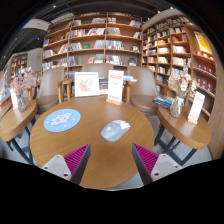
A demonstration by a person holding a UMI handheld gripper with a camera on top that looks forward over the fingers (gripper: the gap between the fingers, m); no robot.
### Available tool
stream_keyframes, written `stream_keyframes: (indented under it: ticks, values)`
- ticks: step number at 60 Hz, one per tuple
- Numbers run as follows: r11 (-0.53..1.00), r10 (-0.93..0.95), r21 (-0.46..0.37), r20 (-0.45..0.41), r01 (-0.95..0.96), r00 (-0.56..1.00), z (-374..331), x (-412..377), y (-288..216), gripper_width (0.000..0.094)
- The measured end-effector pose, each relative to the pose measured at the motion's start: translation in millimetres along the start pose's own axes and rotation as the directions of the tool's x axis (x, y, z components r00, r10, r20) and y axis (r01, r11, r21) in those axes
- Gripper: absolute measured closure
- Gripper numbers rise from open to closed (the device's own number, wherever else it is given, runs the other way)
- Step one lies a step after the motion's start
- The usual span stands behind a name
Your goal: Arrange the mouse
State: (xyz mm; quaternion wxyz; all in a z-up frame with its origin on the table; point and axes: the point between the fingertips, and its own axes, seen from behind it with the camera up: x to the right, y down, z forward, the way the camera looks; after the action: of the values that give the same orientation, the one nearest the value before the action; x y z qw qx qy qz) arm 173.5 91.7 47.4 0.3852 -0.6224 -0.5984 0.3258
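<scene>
- The tongs point(112, 160) are seen from behind, with the two fingers spread wide apart; nothing is held between them and nothing is touched by them.
- A magenta pad point(75, 156) is borne on the inner face of the left finger, and a matching one on the right finger; only bare wood is seen in the gap between them.
- The fingers are held above the near part of a round wooden table point(100, 150).
- The mouse point(115, 129), pale grey-white, is found just ahead of the fingers, slightly toward the right finger, lying flat on the tabletop and well clear of both pads.
- A round blue mat point(62, 120) is laid ahead of the left finger, beside the mouse but apart from it.
- Nothing is placed between the fingers and the mouse.
- Beyond the mouse, at the far side of the table, two upright display cards point(87, 84) are stood, one wider to the left and one narrower to the right.
- Further tables are seen to either side: one to the left carrying a vase point(22, 100), and one to the right carrying a vase with flowers point(177, 103) and a standing card.
- Bookshelves point(95, 42) filled with books are ranged along the back and around to the right.
</scene>
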Motion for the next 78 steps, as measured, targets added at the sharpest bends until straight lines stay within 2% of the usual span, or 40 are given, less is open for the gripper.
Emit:
stream_keyframes:
  ticks: [42,78]
  values:
    - [0.989,0.032,-0.145,0.015,-0.03,0.999,118,-5,5,0.0087]
    - [0.986,0.025,-0.164,0.053,-0.016,0.998,197,-17,-39,0.0085]
